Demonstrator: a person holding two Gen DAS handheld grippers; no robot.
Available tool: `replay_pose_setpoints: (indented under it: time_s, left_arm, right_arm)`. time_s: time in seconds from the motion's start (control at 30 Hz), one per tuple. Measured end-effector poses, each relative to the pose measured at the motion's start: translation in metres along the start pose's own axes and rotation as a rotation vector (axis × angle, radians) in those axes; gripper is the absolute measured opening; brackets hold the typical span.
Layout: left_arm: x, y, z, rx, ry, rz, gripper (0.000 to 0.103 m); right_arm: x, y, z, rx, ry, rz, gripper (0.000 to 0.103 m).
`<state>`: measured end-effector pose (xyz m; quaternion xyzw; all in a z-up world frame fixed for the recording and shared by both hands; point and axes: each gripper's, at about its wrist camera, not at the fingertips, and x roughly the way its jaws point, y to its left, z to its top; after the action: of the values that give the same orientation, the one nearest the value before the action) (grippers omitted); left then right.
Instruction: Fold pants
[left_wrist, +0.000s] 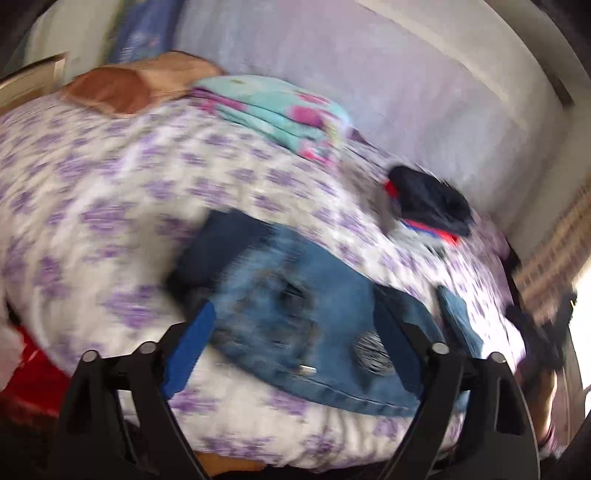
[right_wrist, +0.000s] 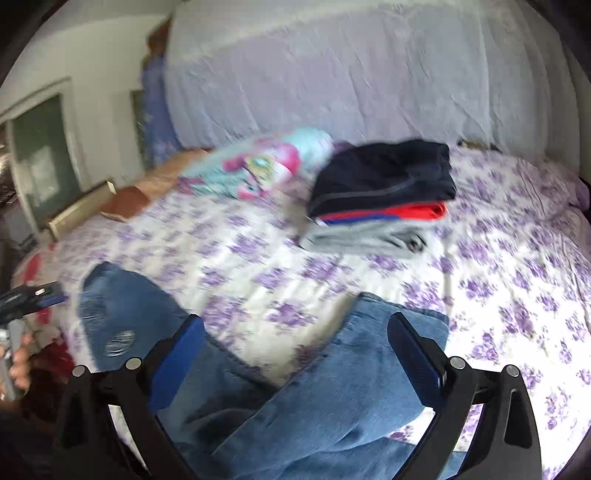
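Blue ripped jeans lie on a bed with a white and purple flowered cover. In the left wrist view my left gripper is open, its blue-padded fingers standing on either side of the jeans' upper part, above it. In the right wrist view the two jean legs spread apart on the cover. My right gripper is open over one leg, with nothing held. The left gripper shows at the left edge there.
A stack of folded clothes, dark blue on top of red and grey, sits mid-bed; it also shows in the left wrist view. A folded turquoise and pink blanket and a brown pillow lie near the headboard. A lilac-covered wall stands behind.
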<state>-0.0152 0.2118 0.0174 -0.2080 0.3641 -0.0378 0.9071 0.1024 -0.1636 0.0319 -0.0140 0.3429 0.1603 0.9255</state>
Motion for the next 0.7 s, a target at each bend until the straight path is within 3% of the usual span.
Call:
replay_pose_setpoints:
  time_s: [0.1,0.13,0.17,0.2,0.23,0.27,0.33,0.4,0.5,0.53,0.6,0.7]
  left_arm:
    - [0.049,-0.035,-0.022,0.077,0.109,-0.023,0.088]
    - [0.061,-0.039,-0.028,0.088,0.130,-0.023,0.091]
    - [0.070,-0.044,-0.034,0.112,0.126,0.020,0.094]
    - [0.074,-0.048,-0.038,0.139,0.112,0.044,0.096]
    - [0.077,-0.052,-0.041,0.171,0.097,0.061,0.098]
    - [0.077,-0.053,-0.043,0.180,0.087,0.067,0.098]
    - [0.076,-0.048,-0.043,0.171,0.078,0.050,0.098]
    - [0.076,-0.044,-0.041,0.162,0.074,0.028,0.098]
    - [0.078,-0.046,-0.042,0.164,0.061,0.013,0.098]
    - [0.079,-0.048,-0.043,0.165,0.058,0.024,0.098]
    - [0.081,-0.051,-0.045,0.179,0.055,0.046,0.098]
    - [0.083,-0.056,-0.047,0.214,0.057,0.068,0.098]
  right_arm:
    - [0.076,0.003,0.004,-0.013,0.231,-0.249,0.099]
    - [0.097,0.003,-0.003,-0.011,0.300,-0.297,0.098]
    - [0.115,-0.001,-0.012,-0.006,0.360,-0.311,0.073]
    - [0.126,-0.007,-0.023,0.000,0.402,-0.302,0.061]
    - [0.119,-0.012,-0.026,0.017,0.364,-0.269,0.049]
    - [0.106,-0.017,-0.025,0.030,0.325,-0.233,0.010]
    - [0.056,-0.039,-0.021,0.146,0.194,-0.145,0.007]
    - [-0.012,-0.061,-0.023,0.214,-0.015,-0.149,0.007]
    - [-0.101,-0.086,-0.073,0.290,-0.315,-0.127,0.009]
    - [-0.112,-0.091,-0.092,0.311,-0.343,-0.156,0.010]
    - [-0.110,-0.107,-0.143,0.400,-0.314,-0.173,0.010]
    - [-0.078,-0.131,-0.206,0.565,-0.145,-0.115,0.013]
